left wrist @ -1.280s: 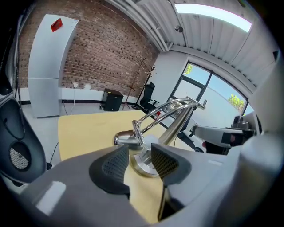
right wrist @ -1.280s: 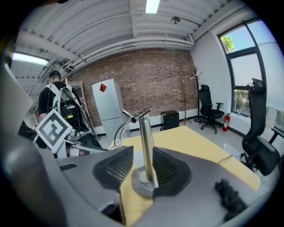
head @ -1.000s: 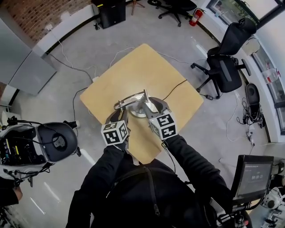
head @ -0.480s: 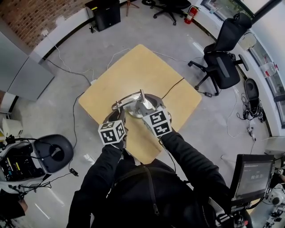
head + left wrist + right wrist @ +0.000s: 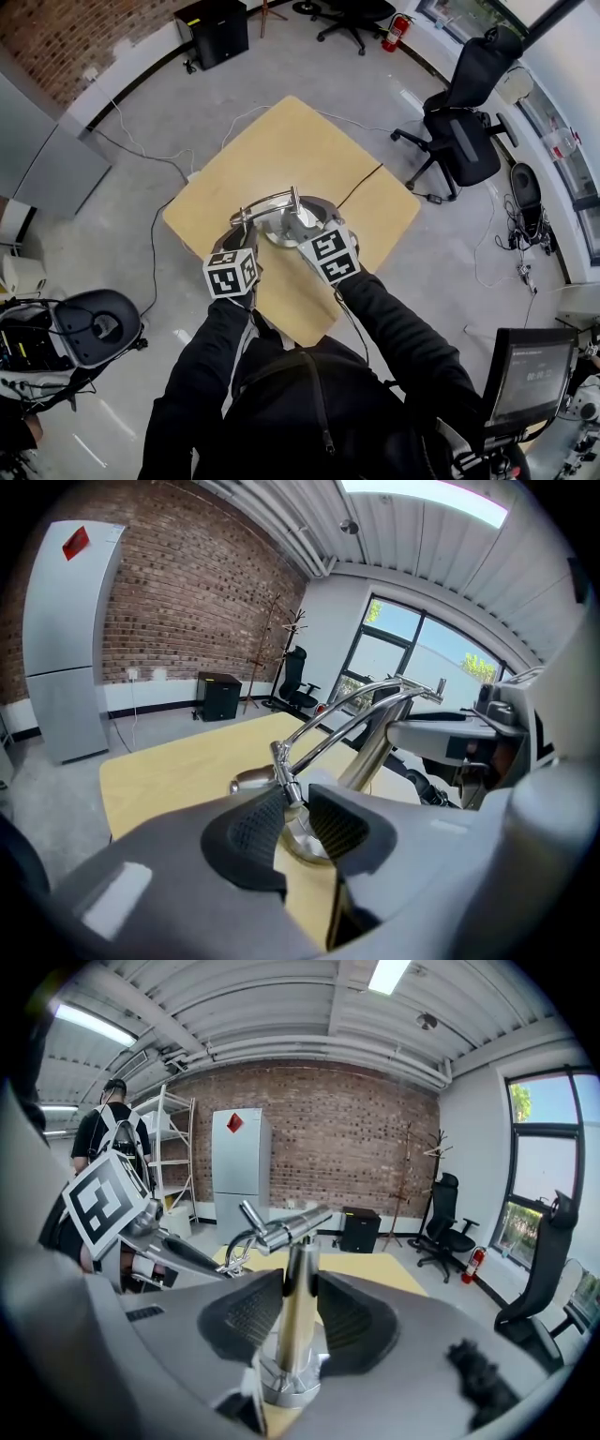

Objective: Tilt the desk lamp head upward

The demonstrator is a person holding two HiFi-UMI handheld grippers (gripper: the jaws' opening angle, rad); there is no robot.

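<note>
Left jaws: narrow, just been closing; left gripper (image 5: 292,803) pinches the thin chrome lamp arm (image 5: 361,714) at its joint, just beside the lamp head (image 5: 249,780).
Right jaws: moderately apart, just been closing; right gripper (image 5: 298,1299) has a pad pressed on either side of the upright lamp post (image 5: 298,1260).
Desk lamp (image 5: 281,214): chrome, on a round base (image 5: 286,1387), standing toward six o'clock on the wooden table (image 5: 300,141).
Lamp head position: nine o'clock of the post, at the arm's far end.
Grippers: left at seven o'clock of the lamp, right at five o'clock.
Surroundings: office chair (image 5: 464,131) at two o'clock of the table.
</note>
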